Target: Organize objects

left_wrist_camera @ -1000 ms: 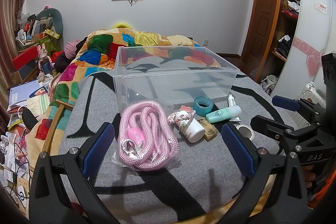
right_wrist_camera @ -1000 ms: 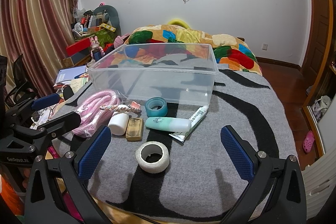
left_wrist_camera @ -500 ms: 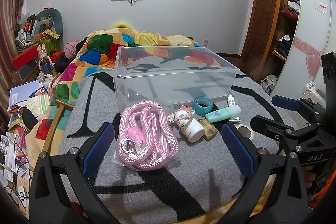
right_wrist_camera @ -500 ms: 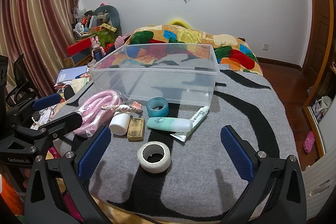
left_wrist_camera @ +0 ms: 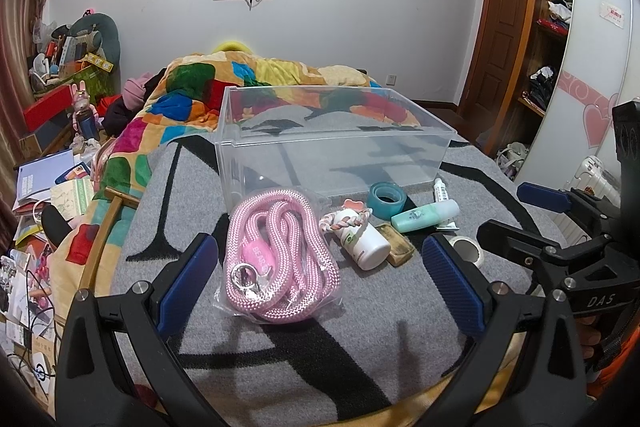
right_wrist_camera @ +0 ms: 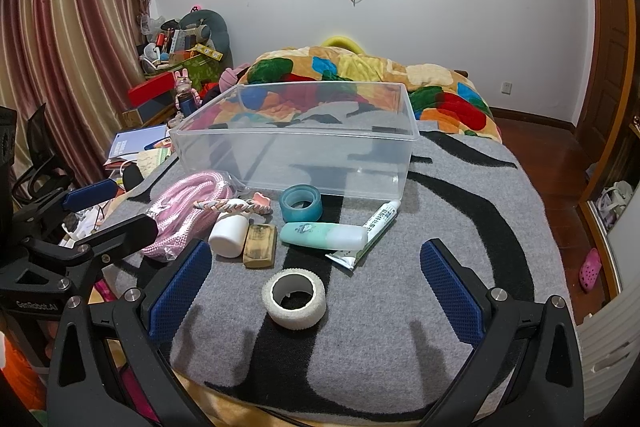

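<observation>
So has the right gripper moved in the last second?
Yes, slightly: the white tape roll and clear bin sit a little further right in the right gripper view, so it drifted left.

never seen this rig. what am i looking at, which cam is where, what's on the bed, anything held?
No robot arm here: a person carries a two-finger gripper in each hand, and a fisheye camera on each looks forward along its blue-padded fingers.

The left wrist view shows the left gripper open over a bagged pink rope. The right wrist view shows the right gripper open around a white tape roll without touching it.

On the grey blanket stands an empty clear plastic bin. In front of it lie a teal tape roll, a green bottle, a white tube, a white bottle, a tan bar and a braided band.

Nothing is held.
</observation>
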A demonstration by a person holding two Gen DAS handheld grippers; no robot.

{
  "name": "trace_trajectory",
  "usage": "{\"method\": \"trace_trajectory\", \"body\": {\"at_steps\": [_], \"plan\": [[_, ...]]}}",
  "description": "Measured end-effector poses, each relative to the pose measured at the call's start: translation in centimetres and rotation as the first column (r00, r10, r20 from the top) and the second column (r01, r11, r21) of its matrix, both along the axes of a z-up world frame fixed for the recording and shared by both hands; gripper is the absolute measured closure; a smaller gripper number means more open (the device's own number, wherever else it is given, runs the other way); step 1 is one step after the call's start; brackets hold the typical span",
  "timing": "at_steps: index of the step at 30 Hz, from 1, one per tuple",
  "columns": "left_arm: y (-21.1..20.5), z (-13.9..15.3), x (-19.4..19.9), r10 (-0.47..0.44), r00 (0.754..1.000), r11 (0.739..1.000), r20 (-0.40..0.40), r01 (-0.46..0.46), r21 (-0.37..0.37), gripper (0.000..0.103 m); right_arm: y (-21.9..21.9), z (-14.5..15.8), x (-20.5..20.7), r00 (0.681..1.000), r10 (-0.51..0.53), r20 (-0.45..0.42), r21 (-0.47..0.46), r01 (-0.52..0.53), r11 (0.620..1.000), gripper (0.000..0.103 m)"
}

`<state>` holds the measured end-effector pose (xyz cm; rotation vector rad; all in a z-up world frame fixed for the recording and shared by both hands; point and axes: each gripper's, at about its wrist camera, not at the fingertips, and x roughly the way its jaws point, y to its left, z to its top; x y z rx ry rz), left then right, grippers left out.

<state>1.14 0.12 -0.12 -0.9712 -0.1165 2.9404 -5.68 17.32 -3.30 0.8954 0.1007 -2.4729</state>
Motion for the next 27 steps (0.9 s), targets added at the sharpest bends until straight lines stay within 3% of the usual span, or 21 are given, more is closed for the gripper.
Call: {"method": "trace_trajectory", "body": {"at_steps": [16,27], "plan": [[-0.3,-0.4,-0.6,0.013,0.999,1.000,0.029,-0.014,0.005,0.000,-0.4,-0.1,0.3,1.000,0.003,0.014,-0.003,-0.003,1.000,0.000],[-1.9,-3.7,-4.9,0.018,0.969,1.000,0.246,-0.023,0.019,0.000,-0.5,-2.3,-0.7,0.996,0.041,0.076,0.020,-0.043,0.999,0.001]]}}
